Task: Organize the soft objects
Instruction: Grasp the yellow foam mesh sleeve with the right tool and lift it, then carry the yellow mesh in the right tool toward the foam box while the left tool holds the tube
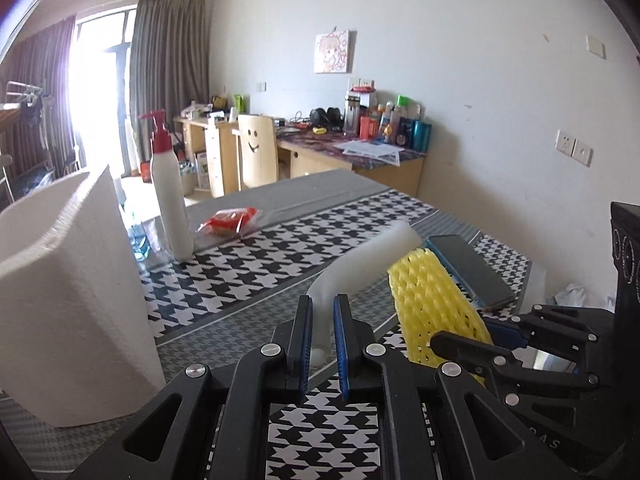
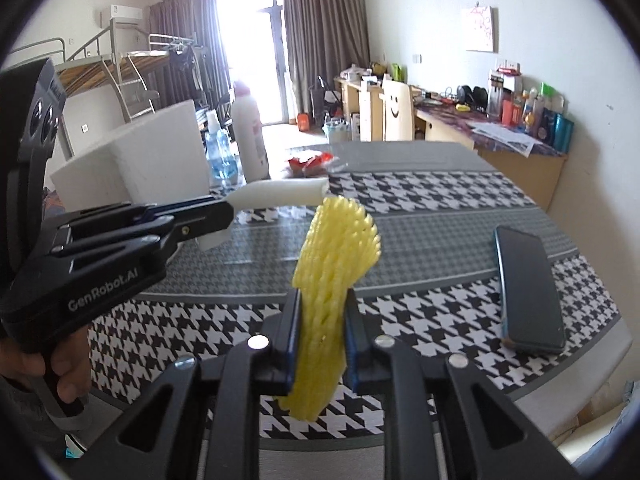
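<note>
The yellow foam net (image 2: 334, 276) stands pinched between the pads of the right tool (image 2: 322, 336), its free end fanning upward, clear of the table (image 2: 420, 236). Just to its left, the white foam sleeve (image 1: 362, 262) is clamped at its near end in the left tool (image 1: 322, 340) and juts out over the houndstooth cloth, also off the surface. Both tools are therefore closed on a soft piece each, side by side above the near part of the table.

The step in hand looks like the carry: both pieces are picked up and none is placed yet. The next move calls for a common spot for them, perhaps beside the white foam block (image 1: 68, 292) at the near left. Where they belong is not shown.

A dark phone (image 2: 528, 292) lies to the right, well clear. A white pump bottle (image 1: 170, 196) and a red packet (image 1: 230, 220) sit farther back, so a leftward swing should stay low and short of the bottle.
</note>
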Demonstrator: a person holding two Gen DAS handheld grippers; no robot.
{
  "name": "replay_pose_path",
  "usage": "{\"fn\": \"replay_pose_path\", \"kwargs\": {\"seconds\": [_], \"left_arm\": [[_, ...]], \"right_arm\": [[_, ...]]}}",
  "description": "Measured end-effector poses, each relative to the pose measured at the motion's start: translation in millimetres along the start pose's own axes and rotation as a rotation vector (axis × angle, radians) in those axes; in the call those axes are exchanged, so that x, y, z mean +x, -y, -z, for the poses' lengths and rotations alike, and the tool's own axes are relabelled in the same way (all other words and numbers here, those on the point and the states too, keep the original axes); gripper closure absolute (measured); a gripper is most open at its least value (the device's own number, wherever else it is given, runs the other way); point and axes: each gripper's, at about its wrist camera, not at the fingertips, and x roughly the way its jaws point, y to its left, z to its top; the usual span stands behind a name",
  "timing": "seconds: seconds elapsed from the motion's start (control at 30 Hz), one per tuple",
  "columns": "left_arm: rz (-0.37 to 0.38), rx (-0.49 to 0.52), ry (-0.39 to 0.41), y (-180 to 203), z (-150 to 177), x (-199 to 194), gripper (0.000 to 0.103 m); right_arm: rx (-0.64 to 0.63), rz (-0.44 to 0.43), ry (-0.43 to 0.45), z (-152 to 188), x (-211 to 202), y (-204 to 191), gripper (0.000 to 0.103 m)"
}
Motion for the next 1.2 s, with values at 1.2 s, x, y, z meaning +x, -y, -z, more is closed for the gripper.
{"fn": "replay_pose_path", "kwargs": {"seconds": [1.2], "left_arm": [[-0.125,-0.002,0.107,-10,-20,-54,0.091]], "right_arm": [[-0.091,-0.066,0.161,-40,-36,-10,0.080]]}}
